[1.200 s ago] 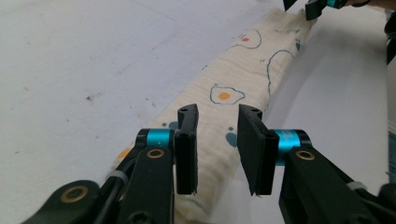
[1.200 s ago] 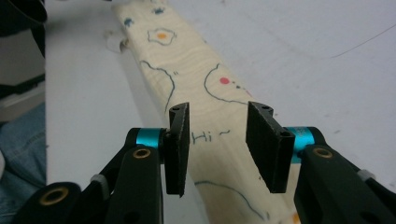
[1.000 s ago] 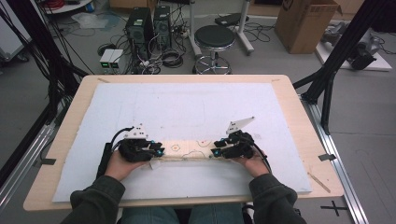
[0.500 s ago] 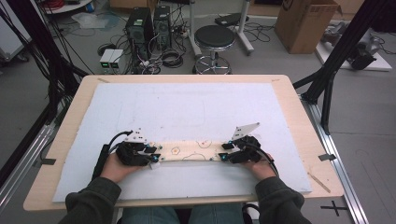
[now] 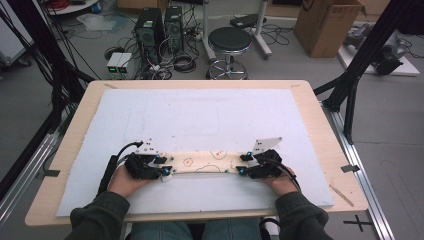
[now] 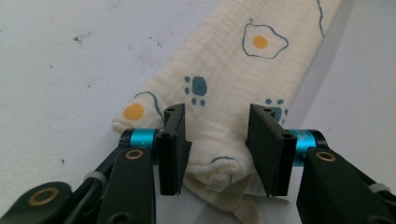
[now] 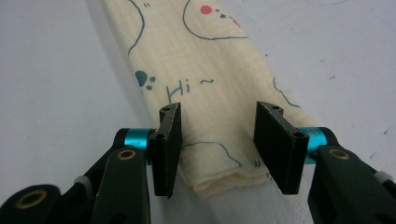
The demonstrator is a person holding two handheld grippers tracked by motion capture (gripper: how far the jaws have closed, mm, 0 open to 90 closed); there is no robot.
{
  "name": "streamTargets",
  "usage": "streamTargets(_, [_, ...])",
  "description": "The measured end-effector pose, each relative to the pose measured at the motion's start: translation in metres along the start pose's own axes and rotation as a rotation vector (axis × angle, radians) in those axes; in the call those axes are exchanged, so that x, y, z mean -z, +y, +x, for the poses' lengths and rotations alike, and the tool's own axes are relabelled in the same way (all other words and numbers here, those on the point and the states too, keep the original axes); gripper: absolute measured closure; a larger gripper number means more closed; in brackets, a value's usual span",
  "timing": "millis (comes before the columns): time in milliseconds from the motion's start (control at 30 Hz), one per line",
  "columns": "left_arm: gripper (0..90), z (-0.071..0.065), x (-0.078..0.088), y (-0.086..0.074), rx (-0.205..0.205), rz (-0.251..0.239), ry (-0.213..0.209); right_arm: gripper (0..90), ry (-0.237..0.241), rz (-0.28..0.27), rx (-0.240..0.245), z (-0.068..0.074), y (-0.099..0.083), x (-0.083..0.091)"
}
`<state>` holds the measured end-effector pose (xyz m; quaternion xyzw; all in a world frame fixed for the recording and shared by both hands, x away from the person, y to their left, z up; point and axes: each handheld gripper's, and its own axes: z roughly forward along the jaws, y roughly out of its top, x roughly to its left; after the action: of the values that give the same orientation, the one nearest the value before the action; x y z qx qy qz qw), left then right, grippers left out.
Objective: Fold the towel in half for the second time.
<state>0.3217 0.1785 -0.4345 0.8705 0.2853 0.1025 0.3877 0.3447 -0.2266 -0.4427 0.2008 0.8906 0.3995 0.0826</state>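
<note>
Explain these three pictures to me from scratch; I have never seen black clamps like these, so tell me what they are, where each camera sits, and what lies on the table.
A person sits at a table covered with a white sheet, with a two-jawed tool in each hand. The big picture looks down from above: the left hand-held gripper and the right hand-held gripper sit at the two ends of a folded cream cloth printed with fried eggs and paw prints. The other two pictures come from small cameras riding on each gripper, looking along its black jaws. In both, the jaws have just been opening and stand apart on either side of a cloth end, not pinching it. The cloth lies flat on the sheet.
</note>
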Motion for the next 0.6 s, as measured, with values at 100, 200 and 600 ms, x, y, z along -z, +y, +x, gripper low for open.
streamTargets(100, [50.5,0.0,0.005,0.001,0.016,-0.019,-0.022,46.5,0.016,0.007,-0.018,0.0,0.004,0.003])
streamTargets(200, [49.1,0.003,0.014,0.002,0.036,-0.067,-0.022,44.2,0.018,-0.018,-0.033,0.0,0.01,0.01])
streamTargets(600, [48.2,0.028,0.017,0.003,0.167,-0.163,0.051,44.9,-0.024,-0.078,-0.176,-0.029,0.018,0.018])
